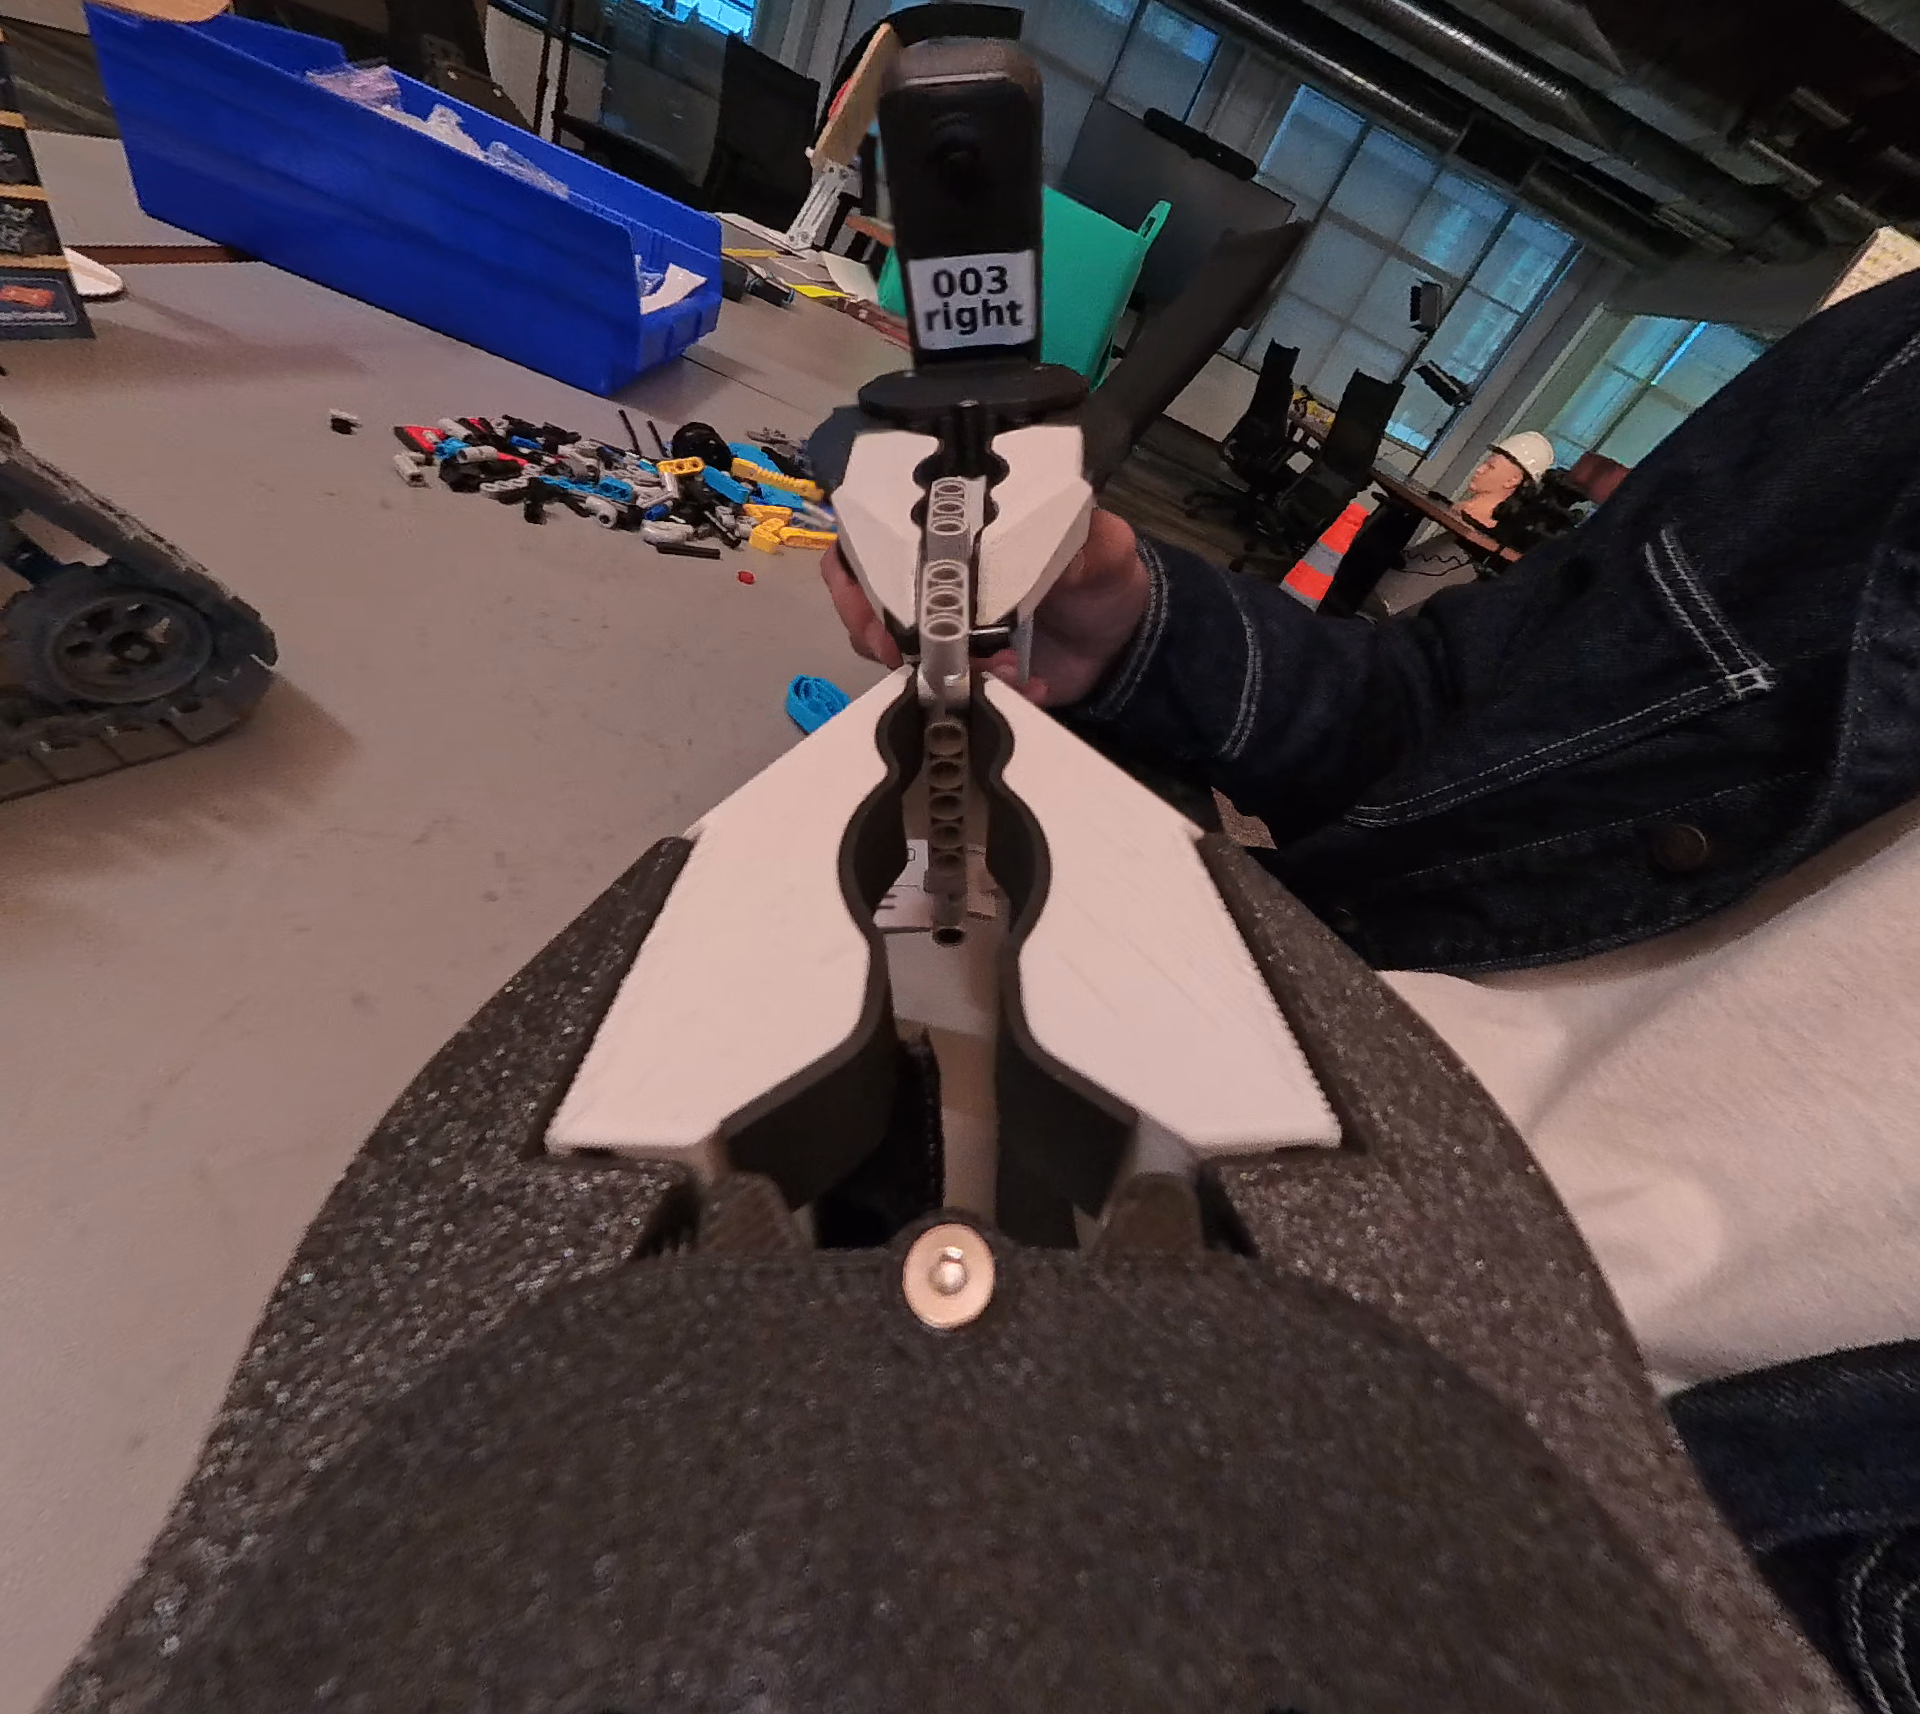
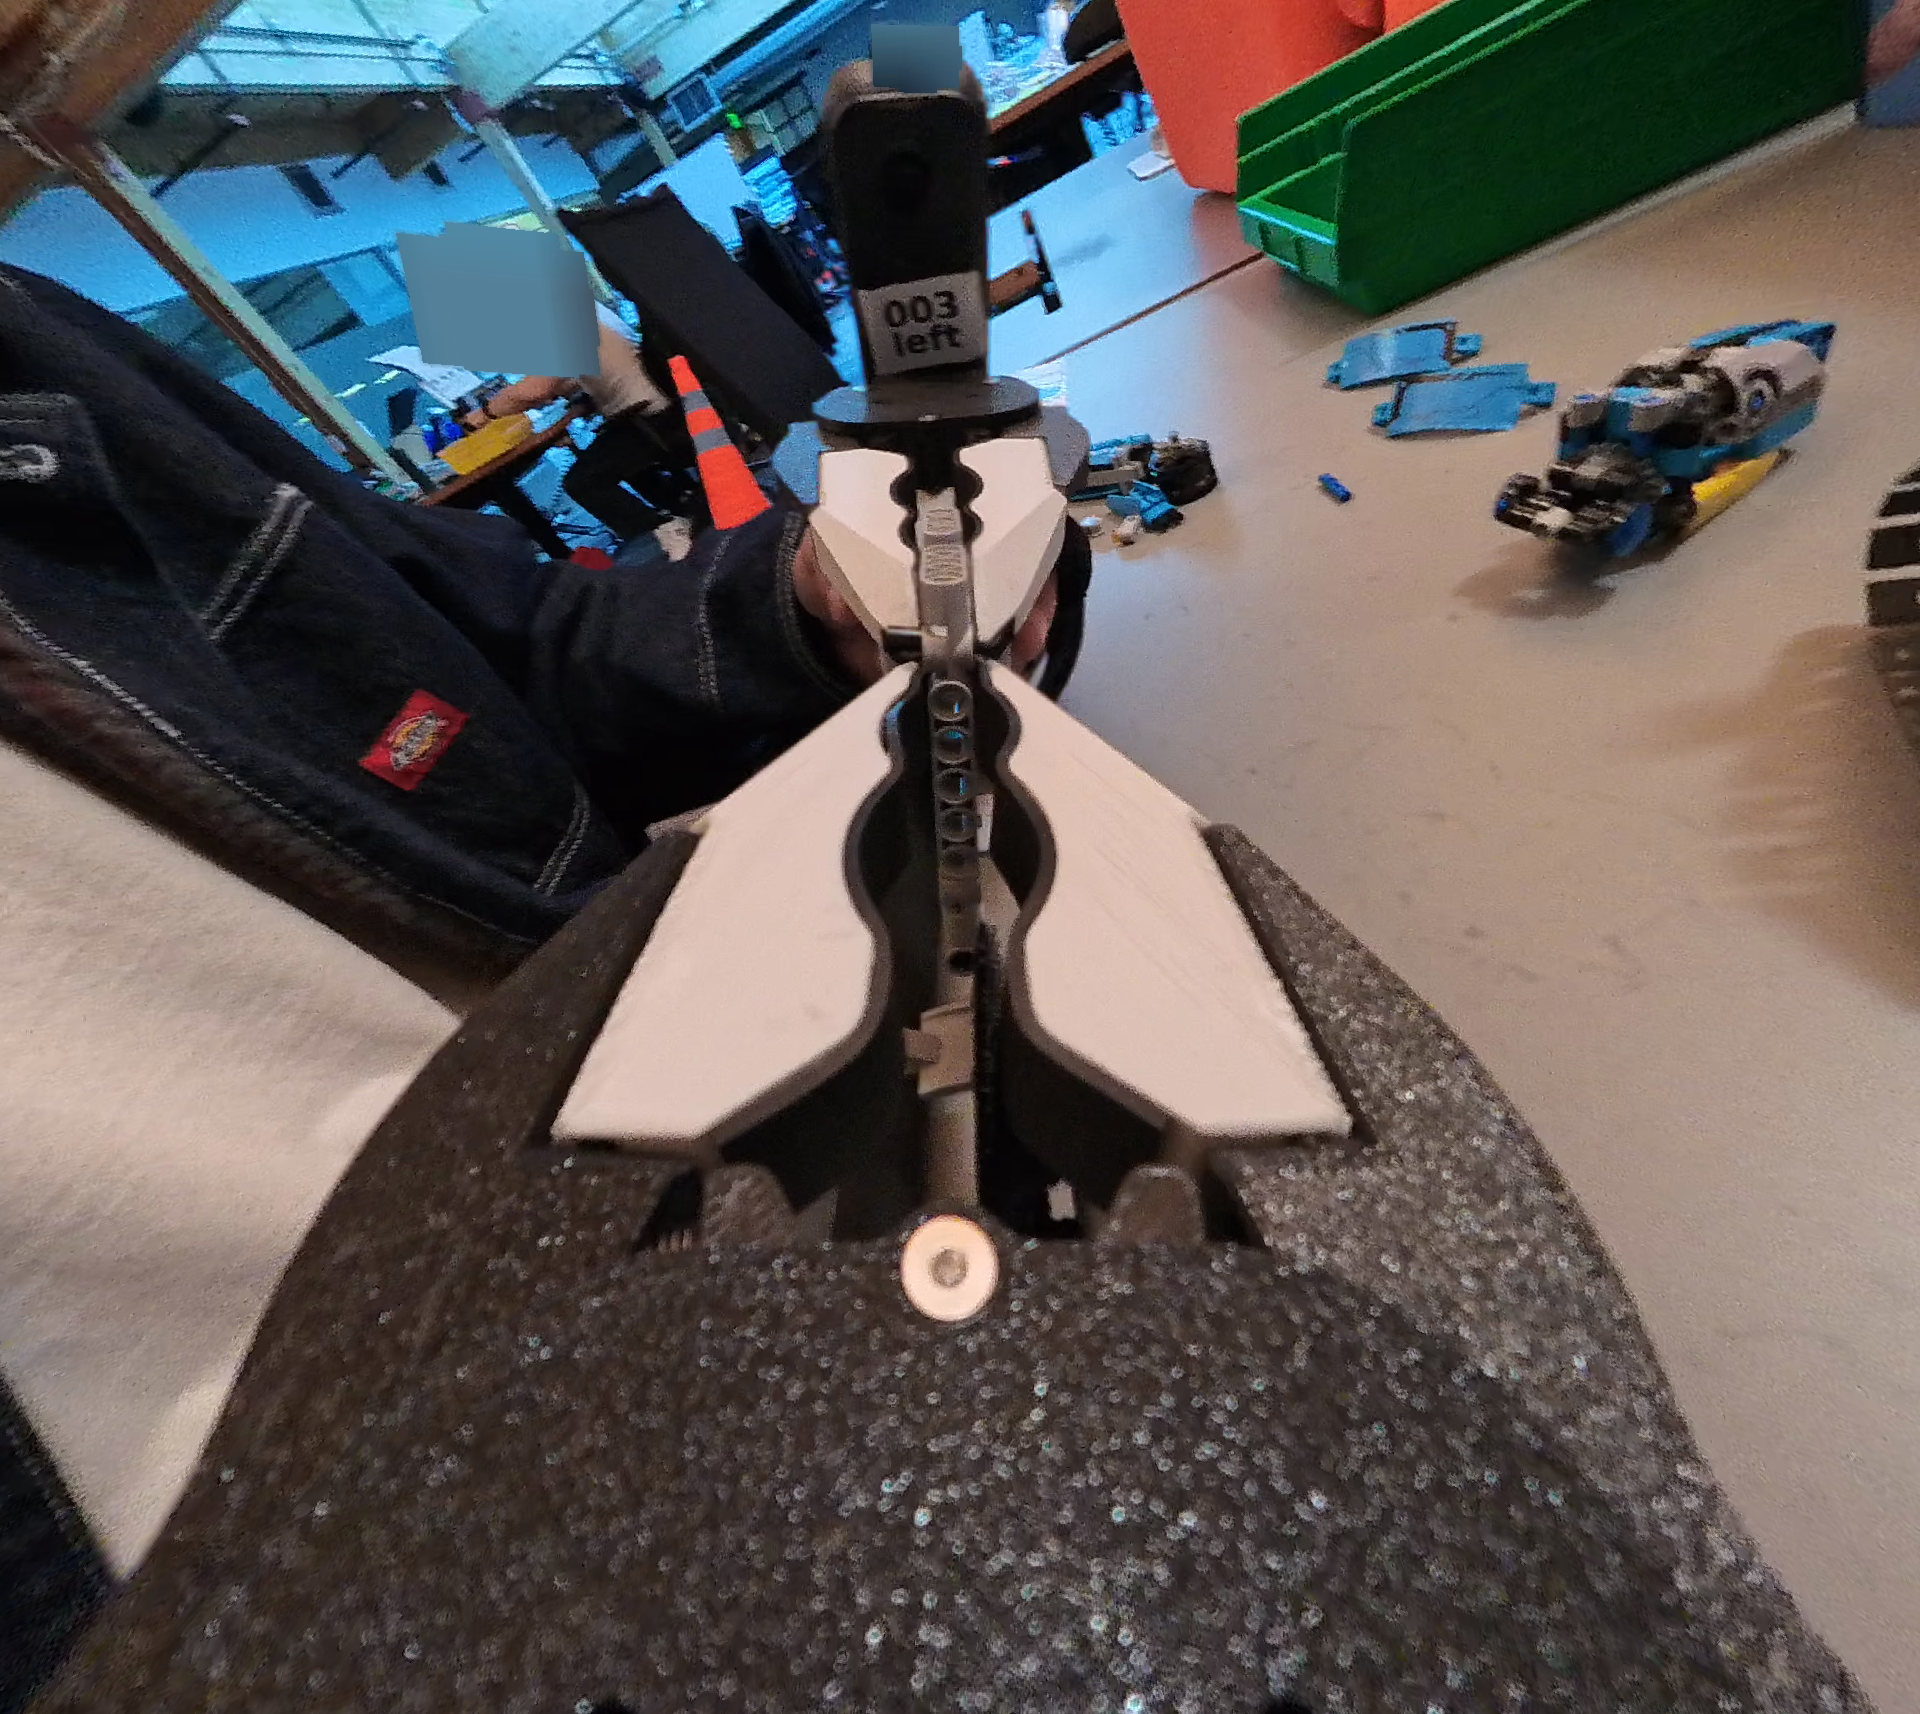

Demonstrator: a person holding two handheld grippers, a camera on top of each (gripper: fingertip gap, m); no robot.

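My left gripper (image 1: 945, 690) and my right gripper (image 1: 954, 638) point at each other tip to tip above the grey table (image 1: 436, 833). The left gripper is shut on a grey holed beam (image 1: 945, 791) that runs back between its white fingers. The right gripper is shut on a light grey holed beam (image 1: 948, 563). The two beams meet end to end between the tips, with a small black pin (image 1: 987, 630) sticking out there. In the right wrist view, the right gripper (image 2: 951, 679) grips its beam (image 2: 956, 791) and the left gripper (image 2: 943, 638) grips the other beam (image 2: 940, 558). I cannot tell whether the beams are joined.
A blue bin (image 1: 416, 210), a pile of loose building pieces (image 1: 623, 490), a tracked model (image 1: 114, 656) and a blue loop piece (image 1: 816, 700) lie on the table. The right wrist view shows a green bin (image 2: 1507, 137), blue panels (image 2: 1444, 376) and a blue-grey model (image 2: 1662, 438). Denim sleeves (image 1: 1455, 708) flank the grippers. Less than 4 cm separates the two grippers' tips.
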